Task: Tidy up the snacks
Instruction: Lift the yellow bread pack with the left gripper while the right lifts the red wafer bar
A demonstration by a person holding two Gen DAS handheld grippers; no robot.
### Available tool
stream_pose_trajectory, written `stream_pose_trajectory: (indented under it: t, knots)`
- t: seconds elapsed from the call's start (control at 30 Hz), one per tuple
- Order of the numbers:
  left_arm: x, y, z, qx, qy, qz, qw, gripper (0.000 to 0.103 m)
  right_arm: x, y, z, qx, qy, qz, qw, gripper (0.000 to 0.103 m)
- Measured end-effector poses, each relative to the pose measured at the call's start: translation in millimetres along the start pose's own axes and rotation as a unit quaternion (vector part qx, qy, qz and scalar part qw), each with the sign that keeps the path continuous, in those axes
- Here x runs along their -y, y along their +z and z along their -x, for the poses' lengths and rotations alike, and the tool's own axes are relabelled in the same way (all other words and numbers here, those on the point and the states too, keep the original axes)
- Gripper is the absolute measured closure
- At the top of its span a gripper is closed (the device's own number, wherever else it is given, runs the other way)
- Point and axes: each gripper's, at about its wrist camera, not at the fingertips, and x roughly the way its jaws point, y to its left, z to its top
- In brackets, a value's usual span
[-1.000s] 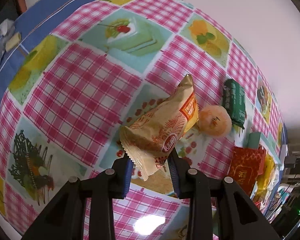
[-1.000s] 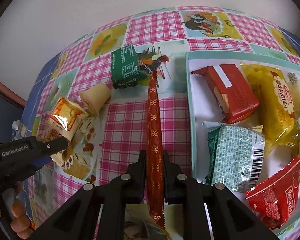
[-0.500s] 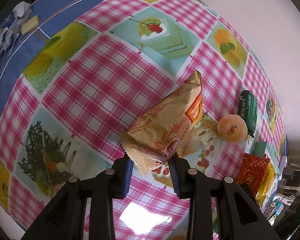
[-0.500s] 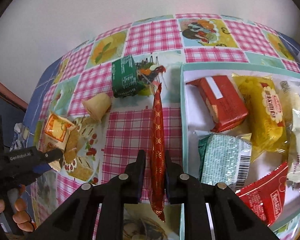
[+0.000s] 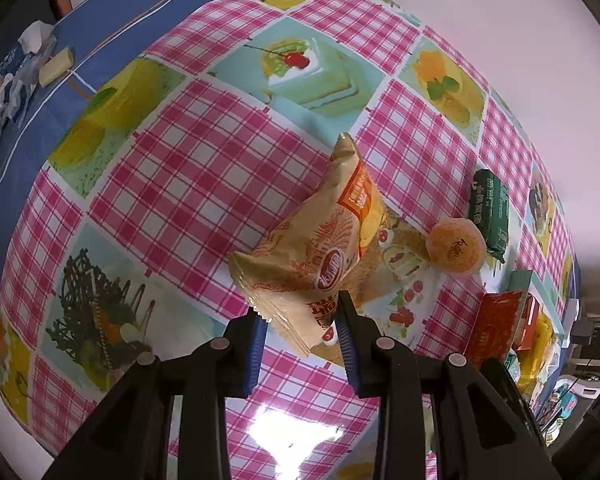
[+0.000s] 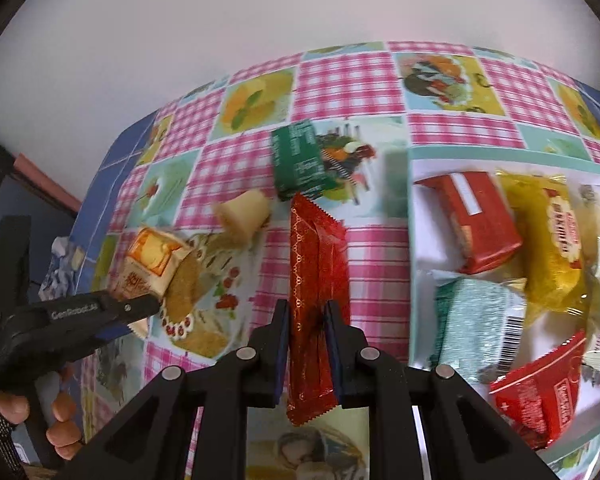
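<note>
- The left tongs [image 5: 300, 320] are clamped on the lower end of a tan snack bag [image 5: 316, 252], which hangs clear above the checked worktop [image 5: 172, 184].
- That bag looks light and puffy; its film creases at the pads, so I judge a hold near the crimped seam safer than squeezing the filled middle.
- The right tongs [image 6: 306, 320] pinch a flat red packet [image 6: 314, 280] across its width, raised above the worktop just left of the tray [image 6: 416, 216].
- The red packet seems thin, limp and glossy, likely to slip or flop; a grip nearer its middle should steady it.
- A green packet [image 6: 298, 160] and a round orange cake [image 5: 456, 246] lie on the worktop, outside the tray.
</note>
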Motion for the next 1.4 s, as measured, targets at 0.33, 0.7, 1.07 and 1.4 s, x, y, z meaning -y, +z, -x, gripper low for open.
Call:
stream_pose_trajectory:
  t: [0.33,0.7,1.07,1.4]
  knots:
    - [-18,-1,14,0.0,-0.021,0.005,0.9998,0.065,7,2,0,0.0,-0.005,-0.016,1.0,0.049]
    - [-55,12,43,0.028,-0.044,0.037,0.998,0.041,4,-2,-14,-0.019,-0.043,0.004,0.999,0.04]
    - [-47,21,51,0.081,-0.032,-0.001,0.9962,0.032,-2,-4,-22,-0.027,-0.047,0.02,0.998,0.034]
    - [-22,21,26,0.072,0.002,-0.058,0.9957,0.032,-2,-2,-29,-0.031,-0.052,0.024,0.998,0.034]
